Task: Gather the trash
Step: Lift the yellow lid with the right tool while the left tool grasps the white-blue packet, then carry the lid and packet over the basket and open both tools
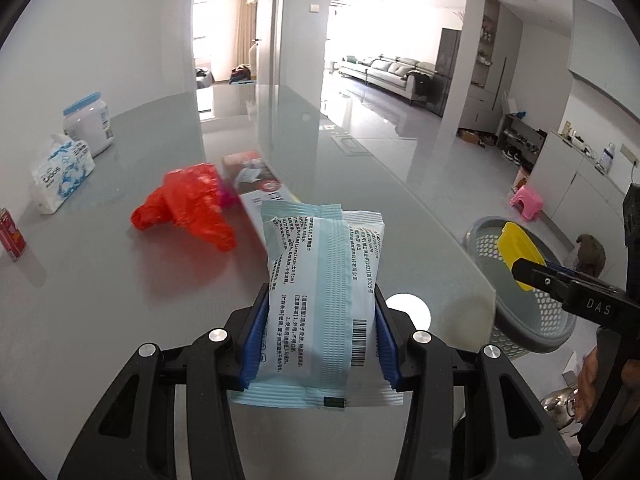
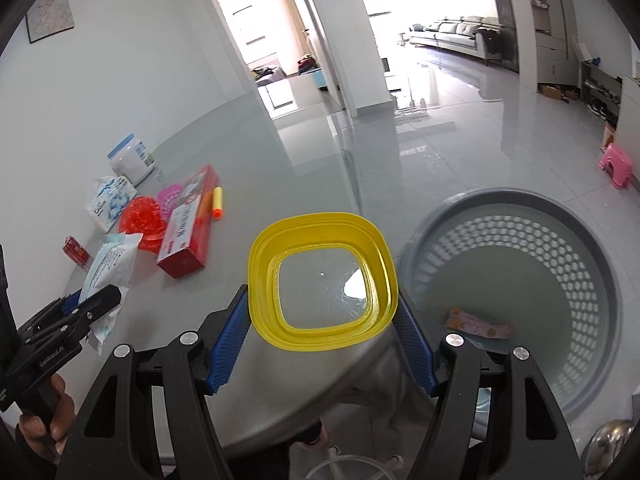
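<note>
- Trash in both grippers at once: pale blue wipes packet (image 1: 324,300) clamped between the blue pads of the left gripper (image 1: 318,344), lifted clear of the grey table (image 1: 120,300), printed back facing the camera, seam end hanging below the jaws.
- Yellow square lid (image 2: 322,280) with a clear window pinched by its two side edges in the right gripper (image 2: 322,340), jaws standing wide to span it, lid tilted up toward the camera.
- Held over the rounded table edge, just beside the grey perforated basket (image 2: 516,296) standing on the floor to the right; not yet over its mouth.
- Already in the basket: a small pinkish wrapper (image 2: 480,326) lying on the bottom.
- Step in hand, as judged: carrying two pieces across to the basket, drop not yet made.
- Next move calls for bringing the lid over the basket opening and spreading the right jaws; then the same for the packet, which sits farther off, with the right gripper between it and the basket.
- Worth minding: the lid, held only by thin edges, liable to slip or twist; two grippers close together near the rim, so taking turns looks safer.
- Left on the table, farther out: red crumpled bag (image 1: 188,208), red-and-white box (image 2: 186,232), yellow foam dart (image 2: 217,203), pink mesh piece (image 2: 170,198), tissue pack (image 1: 62,178), white tub with blue lid (image 1: 89,122), small red carton (image 1: 10,234).
- Which of these count as trash: cannot tell for sure.
</note>
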### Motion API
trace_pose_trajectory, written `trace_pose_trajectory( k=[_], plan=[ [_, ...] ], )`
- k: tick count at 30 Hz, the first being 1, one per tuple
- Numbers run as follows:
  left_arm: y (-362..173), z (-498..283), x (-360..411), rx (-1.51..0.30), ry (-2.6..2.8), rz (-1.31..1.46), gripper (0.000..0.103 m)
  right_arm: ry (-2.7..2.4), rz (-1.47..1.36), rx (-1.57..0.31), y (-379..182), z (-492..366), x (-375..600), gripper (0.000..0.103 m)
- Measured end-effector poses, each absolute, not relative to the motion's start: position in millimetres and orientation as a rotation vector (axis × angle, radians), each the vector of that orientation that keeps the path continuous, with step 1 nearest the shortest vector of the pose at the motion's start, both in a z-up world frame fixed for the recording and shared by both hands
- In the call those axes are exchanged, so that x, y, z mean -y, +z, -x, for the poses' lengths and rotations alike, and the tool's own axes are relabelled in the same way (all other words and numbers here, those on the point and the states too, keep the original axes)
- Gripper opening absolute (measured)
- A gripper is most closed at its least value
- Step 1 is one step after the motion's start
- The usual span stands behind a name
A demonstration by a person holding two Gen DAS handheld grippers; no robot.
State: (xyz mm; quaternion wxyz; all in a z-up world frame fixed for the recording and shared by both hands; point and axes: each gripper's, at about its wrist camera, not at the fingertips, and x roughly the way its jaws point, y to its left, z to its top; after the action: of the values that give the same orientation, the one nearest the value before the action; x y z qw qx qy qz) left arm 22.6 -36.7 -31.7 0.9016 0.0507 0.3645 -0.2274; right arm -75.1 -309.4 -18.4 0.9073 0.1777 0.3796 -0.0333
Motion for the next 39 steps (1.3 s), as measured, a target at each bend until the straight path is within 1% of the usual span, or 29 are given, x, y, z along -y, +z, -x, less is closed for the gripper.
trace_pose_trajectory(
  k=[11, 19, 27, 38, 39],
  plan=[
    [-28.6, -7.2, 157.5, -0.764, -0.688, -0.173, 0.046, -0.265, -0.456, -0.761, -38.8, 135.1, 402.8, 0.067],
    [-51.5, -5.0, 222.8, -0.815, -0.749, -0.223, 0.046, -0.324, -0.489, -0.777, -59.1, 153.2, 440.3, 0.067],
    [-75.3, -1.5, 254.0, -0.870, -0.766, -0.264, 0.046, -0.327, -0.516, -0.792, -74.3, 160.0, 456.5, 0.067],
    [-79.0, 3.3, 271.3, -0.874, -0.769, -0.291, 0.048, -0.323, -0.535, -0.794, -79.2, 161.6, 462.6, 0.068],
    [-79.1, 3.6, 271.6, -0.875, -0.768, -0.292, 0.051, -0.323, -0.537, -0.791, -79.0, 162.1, 463.1, 0.068]
  ],
)
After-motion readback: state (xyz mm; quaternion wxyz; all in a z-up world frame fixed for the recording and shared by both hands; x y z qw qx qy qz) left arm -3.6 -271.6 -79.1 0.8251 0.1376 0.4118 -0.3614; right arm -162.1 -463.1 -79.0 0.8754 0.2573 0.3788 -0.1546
